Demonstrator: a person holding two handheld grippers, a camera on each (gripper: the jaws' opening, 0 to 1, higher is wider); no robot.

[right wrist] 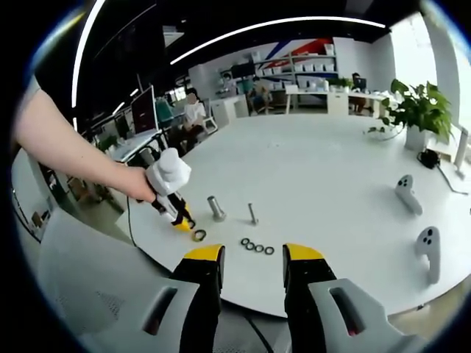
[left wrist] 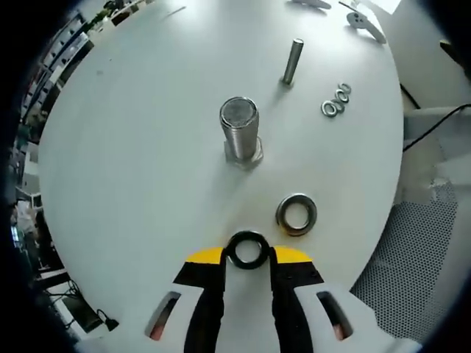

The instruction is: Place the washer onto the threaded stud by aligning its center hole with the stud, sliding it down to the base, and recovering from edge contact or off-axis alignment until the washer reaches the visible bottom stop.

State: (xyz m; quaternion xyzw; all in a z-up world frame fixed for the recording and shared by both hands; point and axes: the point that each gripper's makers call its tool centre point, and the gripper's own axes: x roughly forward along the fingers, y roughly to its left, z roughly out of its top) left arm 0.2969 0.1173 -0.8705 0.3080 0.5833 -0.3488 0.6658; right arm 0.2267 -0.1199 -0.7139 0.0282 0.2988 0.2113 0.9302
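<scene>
White and round, the worktop (left wrist: 132, 169) carries everything. In the left gripper view, the left gripper (left wrist: 248, 259) stands near the edge of the worktop with its yellow-tipped black jaws closed on a dark washer (left wrist: 248, 249), which lies flat between the tips, its hole open to the camera. Just beside it on the bare surface, toward the middle of the worktop, lies a second, brighter metal washer (left wrist: 296, 214), flat and apart from the jaws. Further in stands the large threaded stud (left wrist: 240, 130), upright on its hexagonal base, with nothing on it. Beyond that, toward the far edge, a slimmer stud (left wrist: 292, 62) stands upright, and a short row of three small washers (left wrist: 335, 101) lies just beside it.

From the right gripper view, the right gripper (right wrist: 253, 258) hangs off the near edge of the worktop with its jaws parted and nothing between them. Across that edge, a person's hand (right wrist: 140, 182) grips the left gripper's white handle, its yellow tips down at the surface near the large stud. Two white handheld controllers (right wrist: 429, 246) lie near the right-hand edge of the worktop. A potted plant (right wrist: 417, 110) stands at the far edge, and behind it are shelving, desks and people seated in an open office.
</scene>
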